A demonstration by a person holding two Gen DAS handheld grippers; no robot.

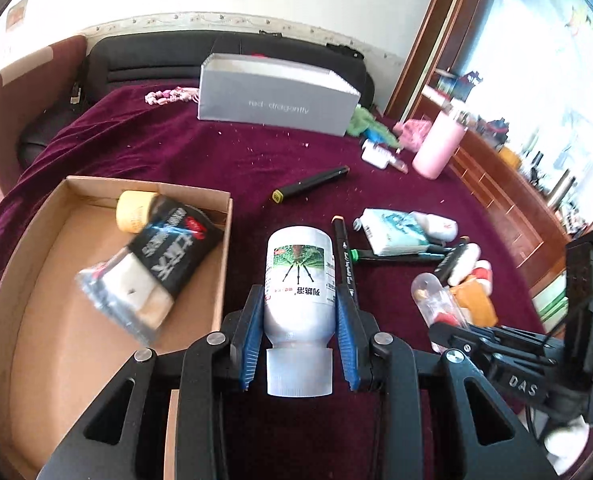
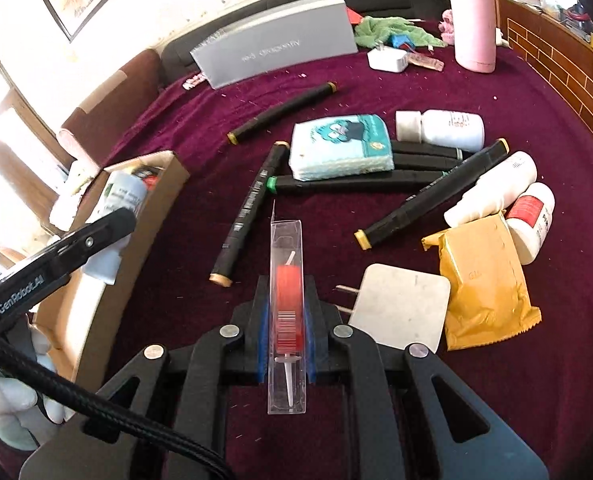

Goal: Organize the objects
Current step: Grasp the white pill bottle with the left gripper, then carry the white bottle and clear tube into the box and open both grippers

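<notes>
My left gripper (image 1: 300, 312) pinches a white labelled bottle (image 1: 299, 280), cap toward me, just right of the cardboard box (image 1: 28, 280). My right gripper (image 2: 287, 312) is clamped tight on a clear plastic case (image 2: 286, 280), further right of that box.

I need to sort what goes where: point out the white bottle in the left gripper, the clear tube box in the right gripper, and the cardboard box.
White bottle (image 1: 299, 280), left wrist view, on its printed label.
Clear tube box (image 2: 287, 304), right wrist view, on its red insert.
Cardboard box (image 1: 224, 264), left wrist view, on its right wall.
</notes>
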